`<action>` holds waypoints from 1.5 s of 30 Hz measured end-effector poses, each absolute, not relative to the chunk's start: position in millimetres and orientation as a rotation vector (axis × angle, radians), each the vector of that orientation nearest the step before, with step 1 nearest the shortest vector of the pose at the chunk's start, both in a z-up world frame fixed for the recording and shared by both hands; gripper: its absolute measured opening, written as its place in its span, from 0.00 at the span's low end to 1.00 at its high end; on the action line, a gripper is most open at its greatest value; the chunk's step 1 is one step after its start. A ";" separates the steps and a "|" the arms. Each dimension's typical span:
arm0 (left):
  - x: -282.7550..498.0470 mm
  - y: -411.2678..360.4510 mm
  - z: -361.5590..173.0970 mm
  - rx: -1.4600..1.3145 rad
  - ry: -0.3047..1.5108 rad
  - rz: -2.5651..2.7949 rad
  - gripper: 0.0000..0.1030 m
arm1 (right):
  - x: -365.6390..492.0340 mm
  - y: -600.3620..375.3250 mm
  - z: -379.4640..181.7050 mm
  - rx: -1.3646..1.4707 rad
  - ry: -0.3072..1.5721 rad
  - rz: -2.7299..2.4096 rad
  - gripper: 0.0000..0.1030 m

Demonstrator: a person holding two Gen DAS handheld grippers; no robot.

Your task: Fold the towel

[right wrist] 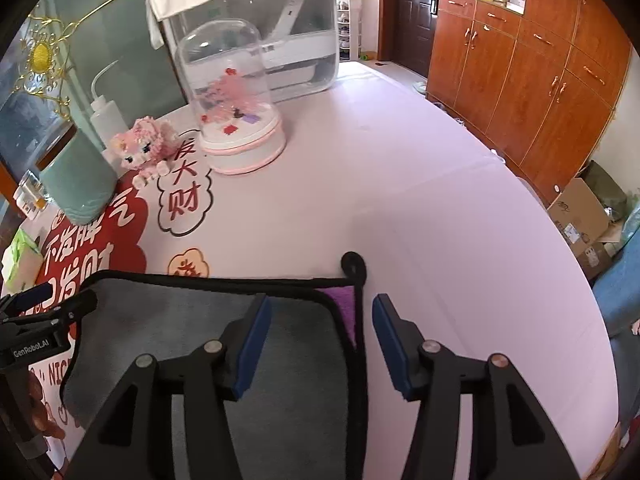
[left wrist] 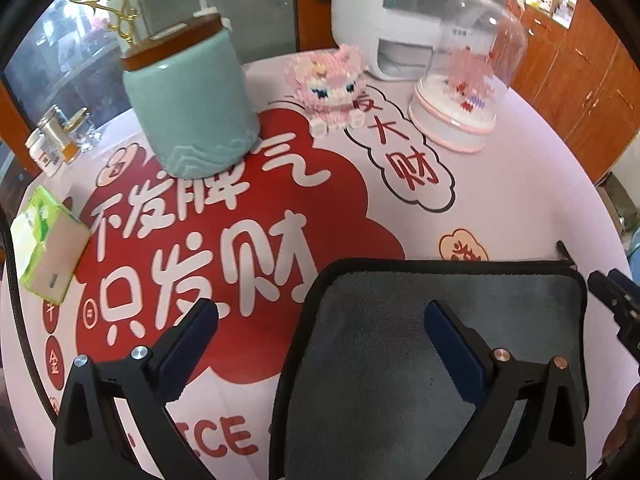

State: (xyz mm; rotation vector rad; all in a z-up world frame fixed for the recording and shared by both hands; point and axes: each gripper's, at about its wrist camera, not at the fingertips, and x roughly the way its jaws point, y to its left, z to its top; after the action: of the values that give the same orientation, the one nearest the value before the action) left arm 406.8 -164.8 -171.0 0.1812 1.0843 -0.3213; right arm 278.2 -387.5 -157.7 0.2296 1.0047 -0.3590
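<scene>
A grey towel point(left wrist: 384, 360) with black trim lies folded on the pink tablecloth point(left wrist: 500, 200). In the right wrist view the towel point(right wrist: 180, 320) shows a purple underside point(right wrist: 344, 300) at its far right corner and a black hanging loop point(right wrist: 354, 266). My left gripper point(left wrist: 320, 328) is open over the towel's left edge, its right finger above the cloth. My right gripper point(right wrist: 320, 320) is open, its jaws either side of the towel's right edge. Each gripper shows at the edge of the other's view: the right gripper point(left wrist: 616, 300) and the left gripper point(right wrist: 44, 312).
A teal jar point(left wrist: 188, 108), a pink block figure point(left wrist: 332, 88), a domed display point(left wrist: 468, 80) and a white appliance point(left wrist: 384, 12) stand at the back. A tissue pack point(left wrist: 44, 240) lies at the left. Wooden cabinets point(right wrist: 520, 80) and a cardboard box point(right wrist: 580, 220) are right of the table.
</scene>
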 end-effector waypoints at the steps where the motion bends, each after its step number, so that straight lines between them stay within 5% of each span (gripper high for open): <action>1: 405.4 -163.8 -168.0 0.179 1.085 -0.318 1.00 | 278.4 -385.2 -156.3 0.221 1.004 -0.362 0.60; 22: 296.9 -112.7 -76.1 0.085 0.974 -0.238 1.00 | 219.2 -321.3 -88.2 0.147 0.877 -0.174 0.99; 45: 144.6 -45.9 -44.2 -0.010 0.918 -0.129 1.00 | 107.0 -268.1 -57.0 0.076 0.829 -0.071 1.00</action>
State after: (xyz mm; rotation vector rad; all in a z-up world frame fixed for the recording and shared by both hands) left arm 144.6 -45.9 -44.2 -0.0099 0.9178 -0.1289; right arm 107.0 -268.1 -57.0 0.0765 0.8286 -0.0706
